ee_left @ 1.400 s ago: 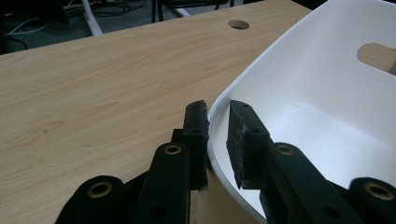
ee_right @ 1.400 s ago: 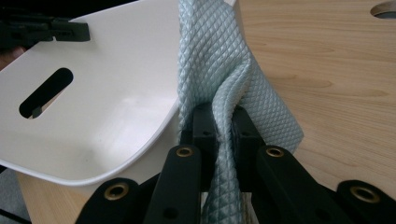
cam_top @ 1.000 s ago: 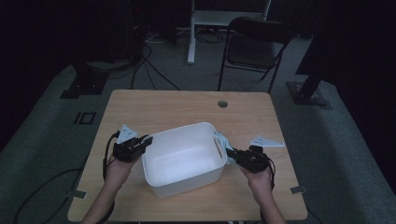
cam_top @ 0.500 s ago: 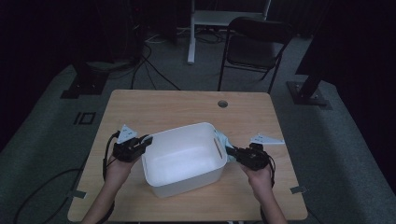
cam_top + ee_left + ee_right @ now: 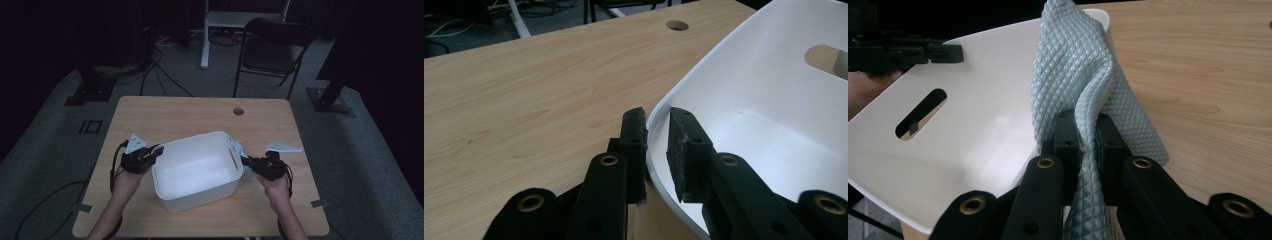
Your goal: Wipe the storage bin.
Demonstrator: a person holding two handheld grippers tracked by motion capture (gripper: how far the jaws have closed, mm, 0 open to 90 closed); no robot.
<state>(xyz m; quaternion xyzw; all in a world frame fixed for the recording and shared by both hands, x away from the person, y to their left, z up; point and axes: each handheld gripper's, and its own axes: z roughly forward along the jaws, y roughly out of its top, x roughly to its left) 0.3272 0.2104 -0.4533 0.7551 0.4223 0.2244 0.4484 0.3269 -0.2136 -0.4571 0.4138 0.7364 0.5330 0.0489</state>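
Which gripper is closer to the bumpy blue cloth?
The right one. The right gripper is pinching the blue cloth between its jaws at the white tub's rim. The left gripper is across the tub, its jaws straddling the opposite rim.

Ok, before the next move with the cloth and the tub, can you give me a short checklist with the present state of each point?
1. Right gripper shut on the cloth: ok.
2. Left gripper astride the tub rim: ok, one jaw inside, one outside.
3. Left pads pressing the wall: cannot tell; a small gap shows at the inner pad.
4. Cloth inside the tub: not ok; it lies against the rim, partly hanging outside.
5. Tub standing on the table: ok, well away from the edges.
6. Tub inside free of other things: ok.
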